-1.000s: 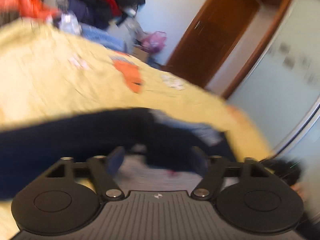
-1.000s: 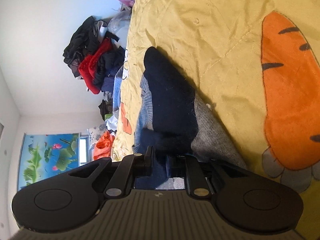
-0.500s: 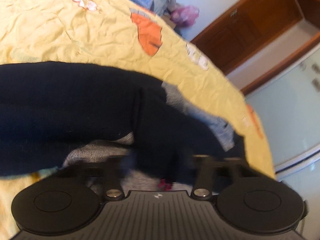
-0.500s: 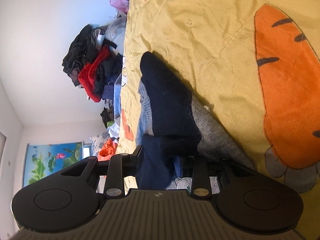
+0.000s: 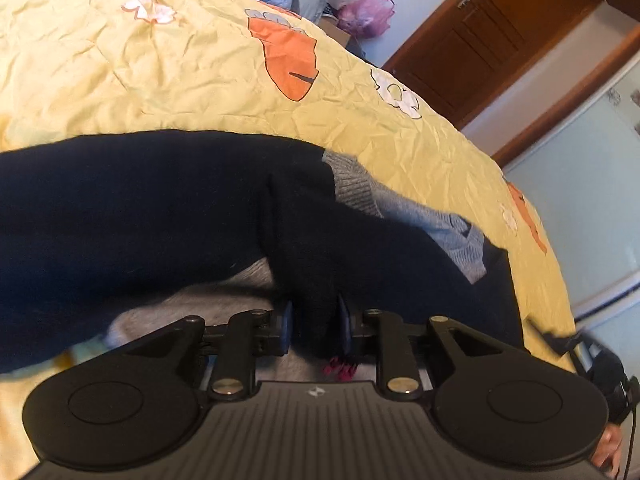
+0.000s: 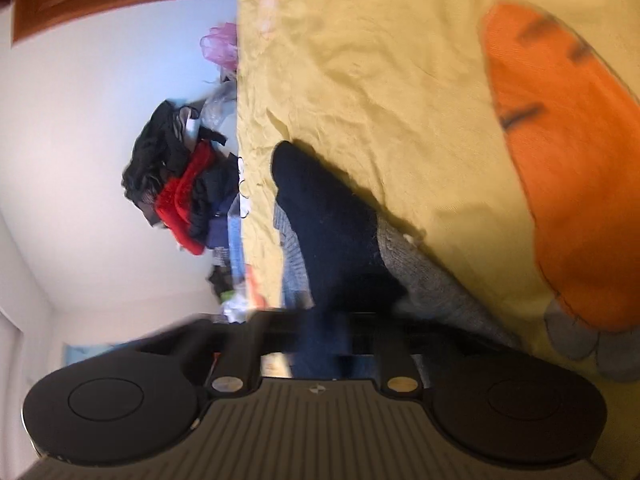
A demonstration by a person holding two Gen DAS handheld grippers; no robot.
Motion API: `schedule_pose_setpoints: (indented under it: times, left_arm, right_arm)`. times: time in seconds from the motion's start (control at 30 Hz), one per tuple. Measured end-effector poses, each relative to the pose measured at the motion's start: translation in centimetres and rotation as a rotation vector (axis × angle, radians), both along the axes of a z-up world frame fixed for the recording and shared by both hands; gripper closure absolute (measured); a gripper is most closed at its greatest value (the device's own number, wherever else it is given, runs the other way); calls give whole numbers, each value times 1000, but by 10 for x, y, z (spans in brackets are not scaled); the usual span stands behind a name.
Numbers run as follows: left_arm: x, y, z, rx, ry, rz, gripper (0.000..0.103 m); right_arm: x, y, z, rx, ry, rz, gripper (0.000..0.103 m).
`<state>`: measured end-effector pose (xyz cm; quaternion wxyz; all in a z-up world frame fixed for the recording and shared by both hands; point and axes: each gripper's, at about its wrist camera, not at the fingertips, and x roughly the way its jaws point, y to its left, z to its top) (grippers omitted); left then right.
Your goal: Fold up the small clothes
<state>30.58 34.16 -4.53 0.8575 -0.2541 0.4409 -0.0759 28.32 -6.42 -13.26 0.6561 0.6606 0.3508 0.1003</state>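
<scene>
Left wrist view: left hand-held gripper point(image 5: 314, 326) pinches a fold of the navy garment point(image 5: 160, 208).
Navy garment: spread over a grey knit sweater point(image 5: 356, 188) on the yellow carrot-print bedspread point(image 5: 192, 68).
Right wrist view: blurred; right hand-held gripper point(image 6: 320, 344) has navy cloth between its fingers, grip unclear.
Background: clothes pile point(image 6: 180, 192) beside the bed.

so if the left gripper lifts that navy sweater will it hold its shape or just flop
Likely flop: the navy sweater is soft knit, already draped in loose folds over the quilt. The left gripper pinches only a small bunch, so the rest would probably hang and trail. Its fuzzy surface looks unlikely to slip from the pads.
</scene>
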Motion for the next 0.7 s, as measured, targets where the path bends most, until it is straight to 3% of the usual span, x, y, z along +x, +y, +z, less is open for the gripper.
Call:
schedule_pose_setpoints:
  times: [0.03,0.1,0.17,0.2,0.27,0.3,0.33,0.37,0.47,0.53,0.6,0.7]
  left_arm:
    - [1,-4,2,2,0,-3,91]
    - [-2,-14,10,-13,-29,-55,91]
    - [-12,-23,20,-9,-68,-102,92]
    - [-16,-26,19,3,-60,-128,92]
    - [-19,-28,8,67,-30,-138,92]
    - [-20,-25,2,67,-19,-126,92]
    - [-21,-21,1,39,-23,-117,92]
    - [-22,-20,2,30,-20,-114,92]
    - [-26,-22,5,45,-31,-135,92]
    - [-27,-21,4,39,-26,-131,92]
    - [-26,-21,2,33,-23,-119,92]
    - [-28,-21,3,31,-21,-101,92]
  right_arm:
    - [-1,-3,8,-35,-40,-9,91]
    - [-9,-16,32,-100,-152,-29,91]
    - [-17,-26,49,-245,-221,0,91]
    - [-15,-25,46,-303,-188,67,91]
    - [-11,-28,30,-300,-66,164,81]
    - [-12,-29,29,-289,-43,212,74]
    - [-14,-30,33,-286,-57,264,51]
    - [-16,-32,42,-294,-97,310,34]
    - [-15,-40,84,-416,-262,380,33]
    - [-1,-48,107,-518,-338,337,33]
    - [30,-42,116,-662,-371,323,33]
    - [87,3,102,-977,-317,487,38]
